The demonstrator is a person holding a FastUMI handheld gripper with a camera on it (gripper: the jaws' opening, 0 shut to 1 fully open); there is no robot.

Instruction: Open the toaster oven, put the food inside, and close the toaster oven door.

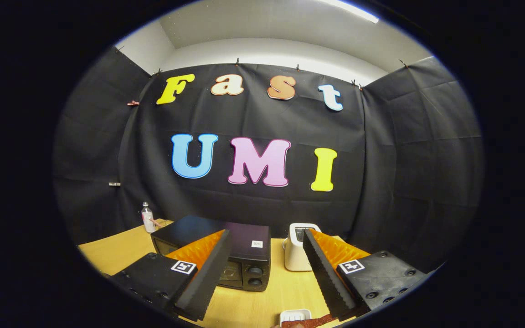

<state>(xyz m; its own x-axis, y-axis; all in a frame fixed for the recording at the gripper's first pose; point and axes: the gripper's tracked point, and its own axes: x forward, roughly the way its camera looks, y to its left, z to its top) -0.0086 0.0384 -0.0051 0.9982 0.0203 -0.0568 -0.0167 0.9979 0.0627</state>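
Note:
A black toaster oven (239,257) stands on the wooden table (107,255) beyond my fingers, its glass door shut and two knobs on its right side. My left finger (208,273) overlaps the oven's front. My gripper (267,273) is open, held above the table, with nothing between the fingers. Just below the right finger (324,273), at the near table edge, lies a reddish-brown piece of food (306,322) next to a small white dish (295,315).
A white pop-up toaster (296,250) stands to the right of the oven, partly behind my right finger. A small bottle (147,217) sits at the back left of the table against the black cloth wall.

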